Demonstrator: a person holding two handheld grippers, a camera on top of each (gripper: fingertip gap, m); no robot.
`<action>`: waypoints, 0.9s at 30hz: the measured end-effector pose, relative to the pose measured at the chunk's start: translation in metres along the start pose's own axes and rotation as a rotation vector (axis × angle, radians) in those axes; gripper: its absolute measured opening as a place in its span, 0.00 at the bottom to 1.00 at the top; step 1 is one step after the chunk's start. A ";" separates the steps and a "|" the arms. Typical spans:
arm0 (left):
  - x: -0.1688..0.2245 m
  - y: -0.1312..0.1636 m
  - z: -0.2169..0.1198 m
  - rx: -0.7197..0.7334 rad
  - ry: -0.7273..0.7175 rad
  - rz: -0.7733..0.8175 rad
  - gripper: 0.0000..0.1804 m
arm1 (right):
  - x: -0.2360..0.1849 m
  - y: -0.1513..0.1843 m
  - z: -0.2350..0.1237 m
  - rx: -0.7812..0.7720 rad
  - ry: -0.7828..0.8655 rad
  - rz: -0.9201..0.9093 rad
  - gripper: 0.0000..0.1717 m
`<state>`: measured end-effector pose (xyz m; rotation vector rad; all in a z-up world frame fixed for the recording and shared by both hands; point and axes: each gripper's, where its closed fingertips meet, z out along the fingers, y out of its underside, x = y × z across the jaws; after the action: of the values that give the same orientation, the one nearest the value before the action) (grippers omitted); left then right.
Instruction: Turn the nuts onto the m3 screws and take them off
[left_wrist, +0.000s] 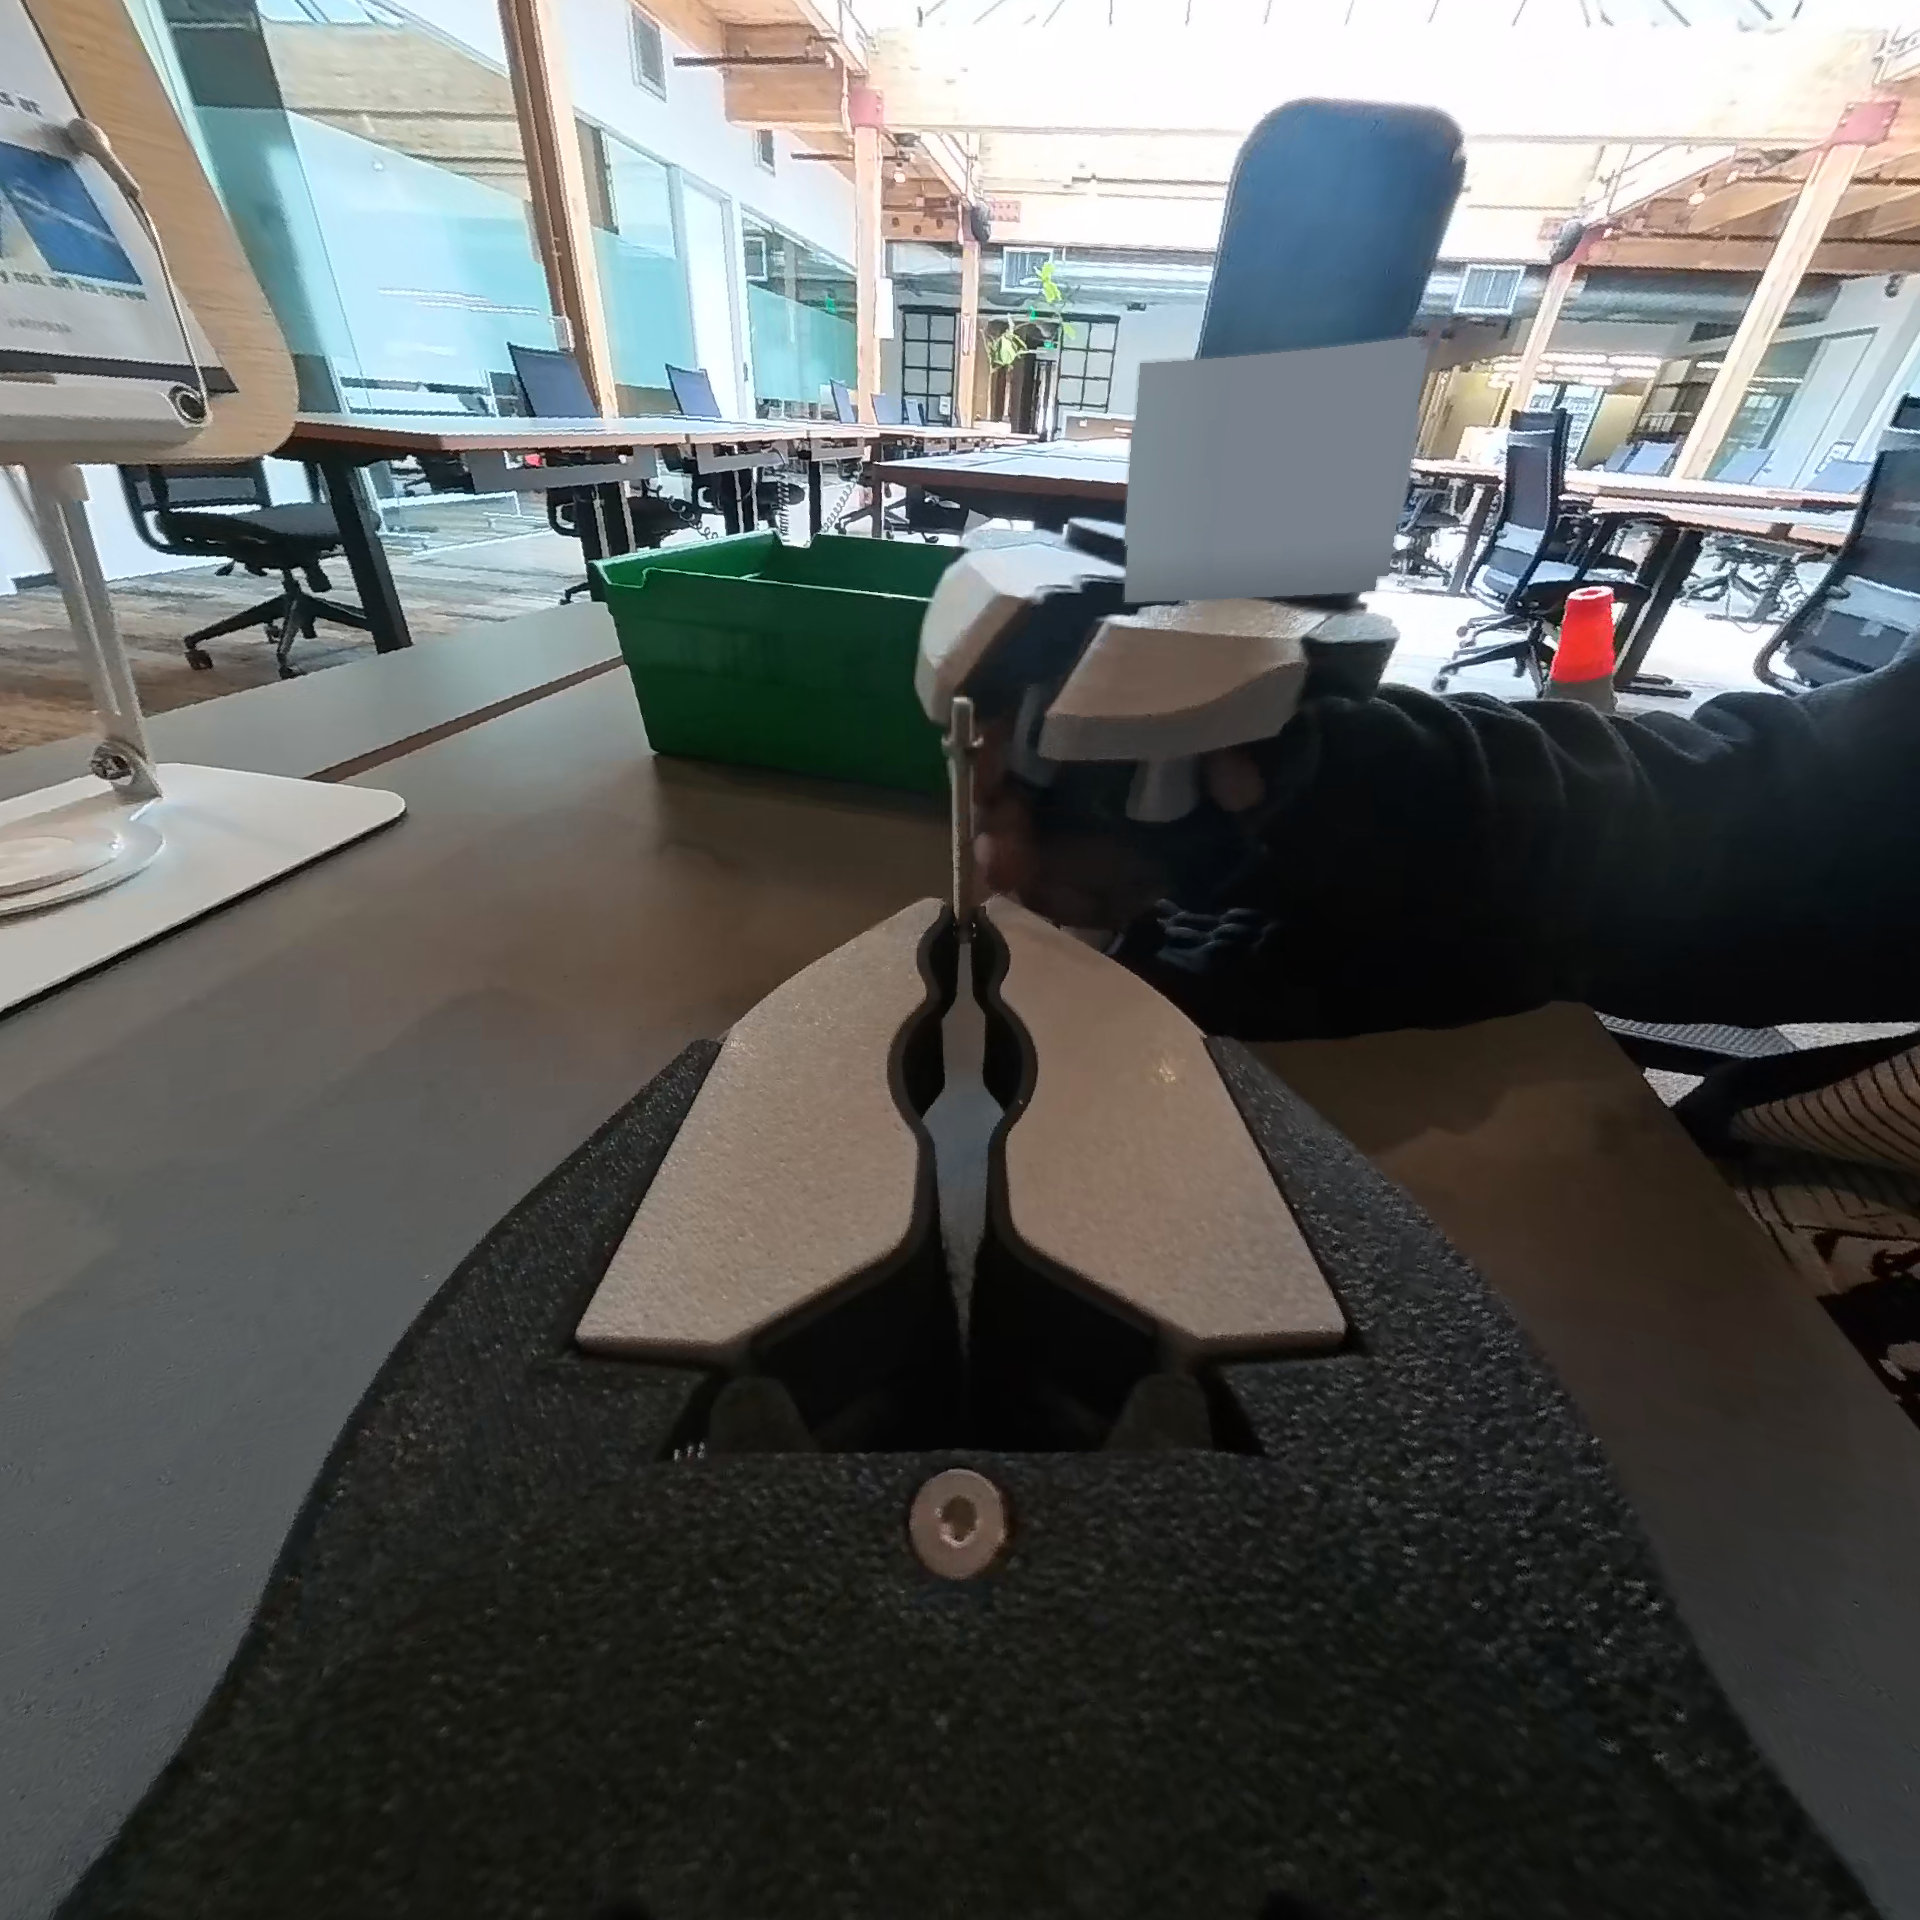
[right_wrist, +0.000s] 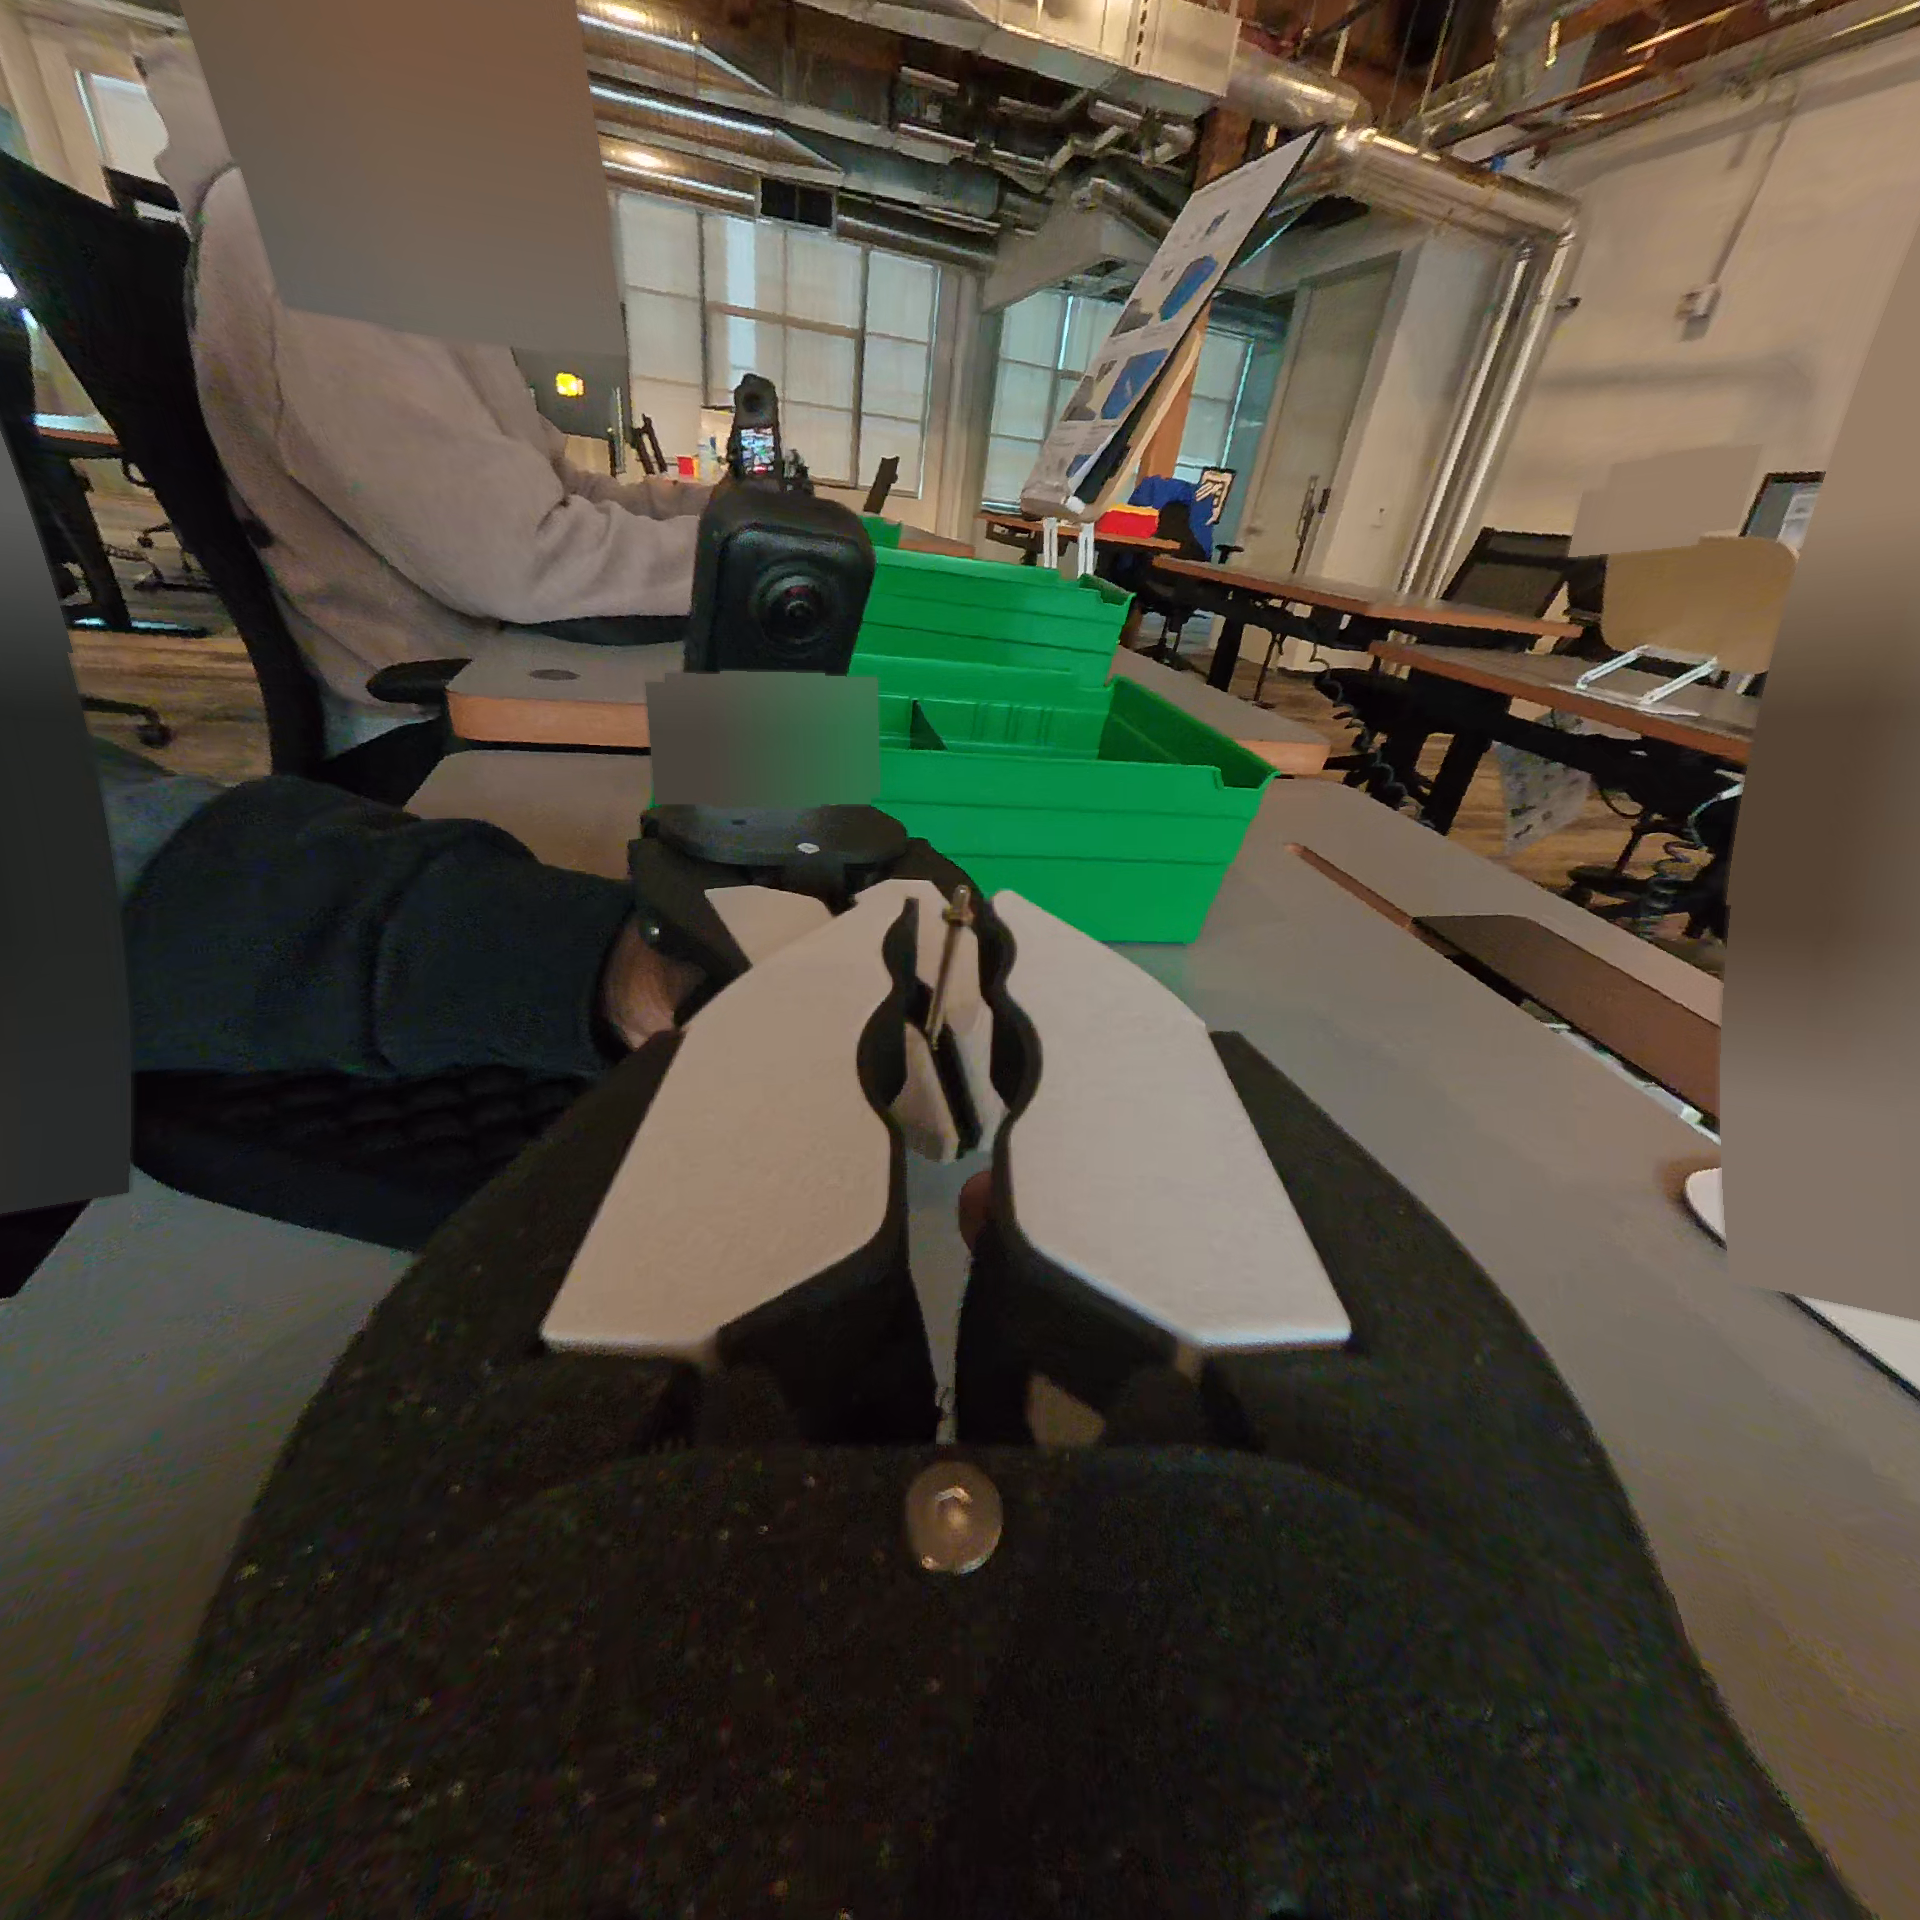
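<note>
1. At the tips in the left wrist view, the left gripper (left_wrist: 964, 920) is clamped on the lower end of an upright M3 screw (left_wrist: 962, 821), prob. so the shank stays fixed for turning. A nut (left_wrist: 963, 739) sits near the screw's top, beside the right gripper's fingers (left_wrist: 1169, 670).
2. Right wrist view: the right gripper (right_wrist: 948, 914) is seen apart, its fingers either side of the screw top and nut (right_wrist: 953, 912); contact w/ nut can't be told. A green bin (right_wrist: 1049, 852) is kept just behind.

Green bin (left_wrist: 774, 665) and white stand (left_wrist: 156, 821) on the table (left_wrist: 416, 1039).
</note>
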<state>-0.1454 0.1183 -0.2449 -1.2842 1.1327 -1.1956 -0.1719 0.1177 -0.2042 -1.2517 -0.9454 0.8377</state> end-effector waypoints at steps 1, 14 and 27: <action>0.000 0.000 0.000 -0.004 0.002 0.003 0.01 | 0.001 0.000 0.001 0.004 0.009 -0.011 0.07; 0.000 0.001 0.001 -0.008 0.000 -0.004 0.01 | 0.000 0.001 0.002 0.012 0.008 -0.011 0.09; 0.000 0.001 0.001 -0.012 -0.001 -0.001 0.01 | -0.001 0.005 0.003 -0.011 -0.001 -0.008 0.10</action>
<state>-0.1444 0.1186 -0.2462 -1.2937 1.1405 -1.1907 -0.1754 0.1185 -0.2090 -1.2567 -0.9563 0.8276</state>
